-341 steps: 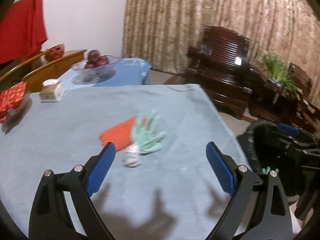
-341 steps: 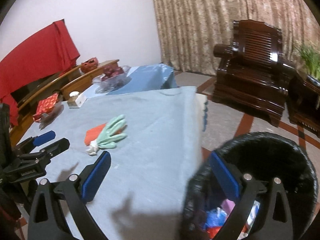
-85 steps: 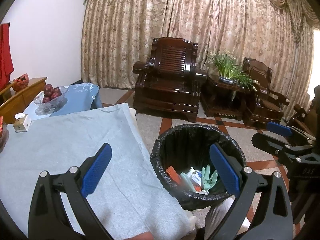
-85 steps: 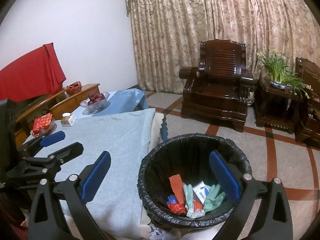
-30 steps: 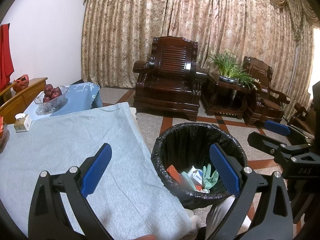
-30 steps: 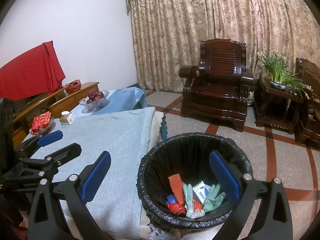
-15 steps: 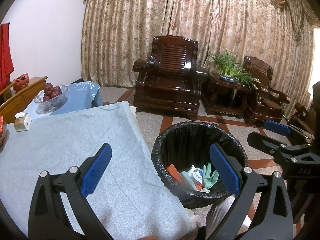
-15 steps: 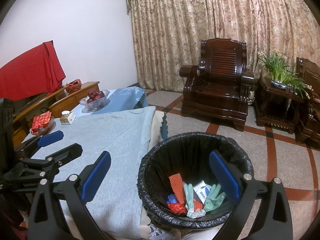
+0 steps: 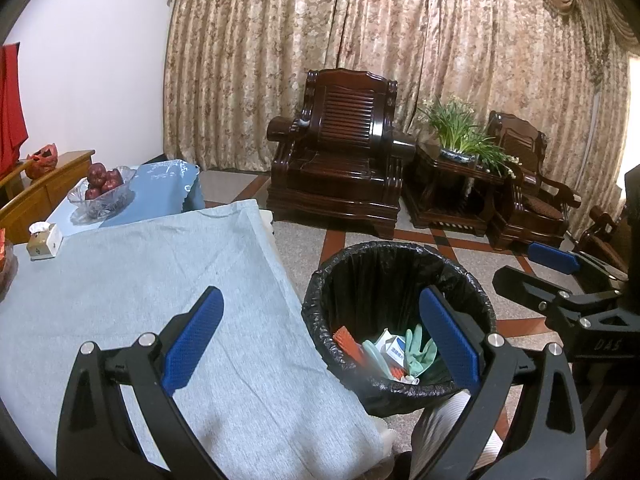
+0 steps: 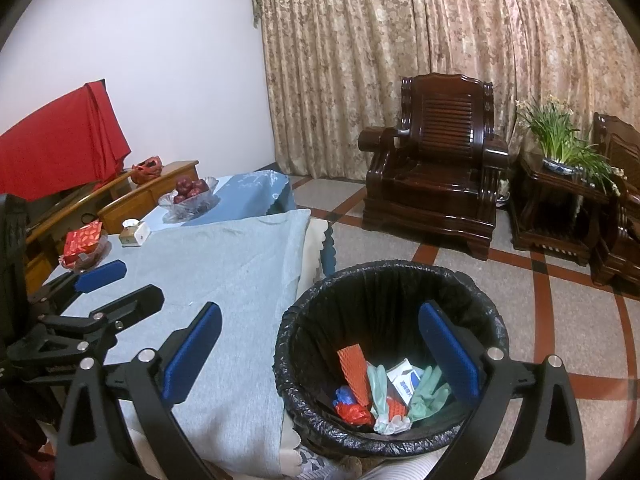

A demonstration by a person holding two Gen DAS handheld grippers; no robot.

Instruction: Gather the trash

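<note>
A round bin with a black liner (image 9: 352,264) (image 10: 304,320) stands on the floor by the table's right edge. Inside lie green gloves (image 9: 418,350) (image 10: 430,392), an orange ribbed sheet (image 10: 354,372), a white and blue carton (image 10: 404,380) and red and blue wrappers (image 10: 350,406). My left gripper (image 9: 320,332) is open and empty, above the table edge and the bin. My right gripper (image 10: 320,344) is open and empty above the bin. Each gripper shows in the other's view, the right one (image 9: 560,276), the left one (image 10: 100,284).
The table has a grey-blue cloth (image 9: 120,280). At its far end are a tissue box (image 9: 42,240), a glass bowl of red fruit (image 9: 104,188) and a red packet (image 10: 82,242). A dark wooden armchair (image 9: 340,160) and a plant stand (image 9: 460,176) lie behind the bin.
Over the last second nothing has visibly moved. Earlier, the gloves and orange sheet lay on the table; now they lie in the bin.
</note>
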